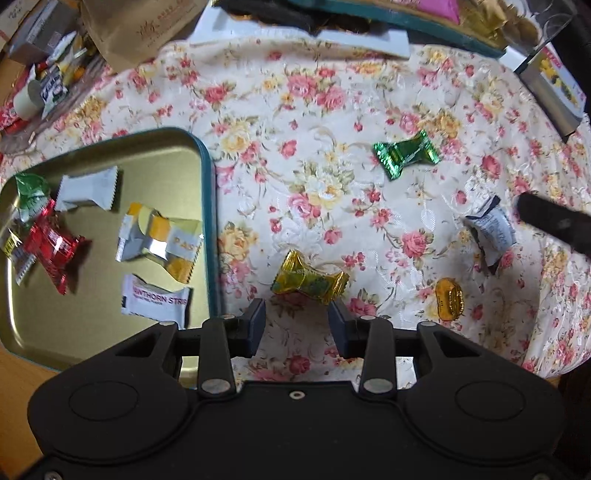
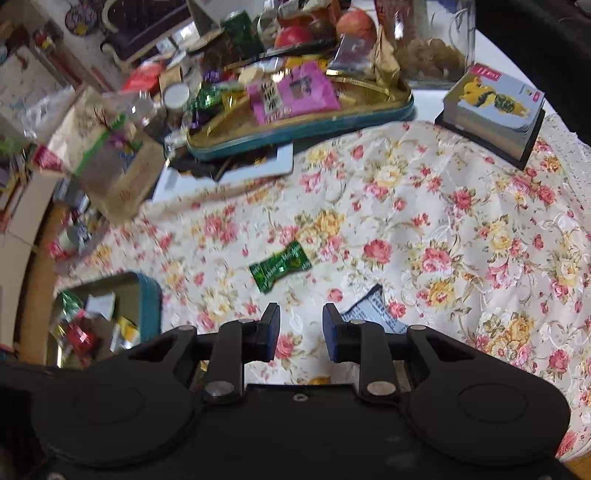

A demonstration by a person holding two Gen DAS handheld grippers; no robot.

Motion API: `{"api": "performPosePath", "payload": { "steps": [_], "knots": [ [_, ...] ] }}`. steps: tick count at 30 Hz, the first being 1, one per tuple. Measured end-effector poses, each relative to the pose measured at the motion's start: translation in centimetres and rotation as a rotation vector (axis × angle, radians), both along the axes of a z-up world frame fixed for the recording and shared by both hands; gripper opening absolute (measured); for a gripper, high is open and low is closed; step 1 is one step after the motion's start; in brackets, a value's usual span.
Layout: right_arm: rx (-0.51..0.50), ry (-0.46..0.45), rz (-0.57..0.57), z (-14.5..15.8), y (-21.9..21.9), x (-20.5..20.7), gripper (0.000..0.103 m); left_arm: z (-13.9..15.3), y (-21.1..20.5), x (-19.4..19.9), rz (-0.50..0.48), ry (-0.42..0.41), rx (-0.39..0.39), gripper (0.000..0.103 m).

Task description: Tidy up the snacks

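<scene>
My left gripper [image 1: 296, 314] is open and empty, just short of a gold-wrapped candy [image 1: 309, 283] on the floral cloth. A green candy [image 1: 405, 154], a blue-white packet [image 1: 491, 230] and a small gold candy [image 1: 449, 298] lie farther right. The teal-rimmed gold tin [image 1: 208, 206] at left holds several wrapped snacks. My right gripper [image 2: 301, 326] is open and empty above the cloth; the green candy [image 2: 280, 266] lies ahead of it and the blue-white packet [image 2: 373, 314] shows behind its right finger. The tin [image 2: 151, 295] is at its lower left.
A second teal tray [image 2: 295, 125] with pink packets and clutter stands at the back. A card box [image 2: 495, 110] sits at the back right, a brown paper bag [image 1: 140, 29] and boxes at the back left. The wooden table edge [image 1: 22, 373] shows at lower left.
</scene>
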State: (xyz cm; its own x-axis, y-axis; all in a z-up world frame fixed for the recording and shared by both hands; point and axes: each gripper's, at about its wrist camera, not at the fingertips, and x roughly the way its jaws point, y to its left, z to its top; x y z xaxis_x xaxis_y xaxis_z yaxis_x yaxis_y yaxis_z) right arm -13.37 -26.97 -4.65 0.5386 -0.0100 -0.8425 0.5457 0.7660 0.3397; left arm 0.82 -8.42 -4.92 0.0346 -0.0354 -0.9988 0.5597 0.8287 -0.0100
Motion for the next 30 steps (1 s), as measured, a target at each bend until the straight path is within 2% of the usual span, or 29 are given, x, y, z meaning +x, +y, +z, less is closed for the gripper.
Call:
{"api": "performPosePath", "payload": {
  "steps": [4,7,12,18,21,25,30],
  "knots": [
    [0.015,-0.058,-0.034,1.7,-0.8,-0.9,0.029,-2.0,-0.8,0.9,0.068,0.04,0.013,0.047],
    [0.029,-0.082,-0.051,2.5,-1.3,-1.4,0.029,-3.0,-1.5,1.6,0.111,0.037,0.008,0.047],
    [0.027,-0.101,-0.083,3.3,-2.4,-2.4,0.029,-2.8,-3.9,2.3,0.089,-0.004,-0.064,0.045],
    [0.073,-0.103,-0.146,2.9,-4.3,-3.8,0.029,-2.8,-7.1,1.8,0.047,-0.042,-0.085,0.045],
    [0.078,-0.099,-0.17,2.9,-4.8,-4.4,0.029,-2.7,-8.2,1.4,0.035,-0.032,-0.106,0.045],
    [0.088,-0.102,-0.197,3.0,-5.5,-5.0,0.029,-2.5,-8.5,1.5,0.075,-0.007,-0.158,0.045],
    [0.101,-0.109,-0.196,3.1,-5.4,-4.9,0.029,-2.4,-8.9,1.5,0.139,0.01,-0.185,0.045]
  ]
}}
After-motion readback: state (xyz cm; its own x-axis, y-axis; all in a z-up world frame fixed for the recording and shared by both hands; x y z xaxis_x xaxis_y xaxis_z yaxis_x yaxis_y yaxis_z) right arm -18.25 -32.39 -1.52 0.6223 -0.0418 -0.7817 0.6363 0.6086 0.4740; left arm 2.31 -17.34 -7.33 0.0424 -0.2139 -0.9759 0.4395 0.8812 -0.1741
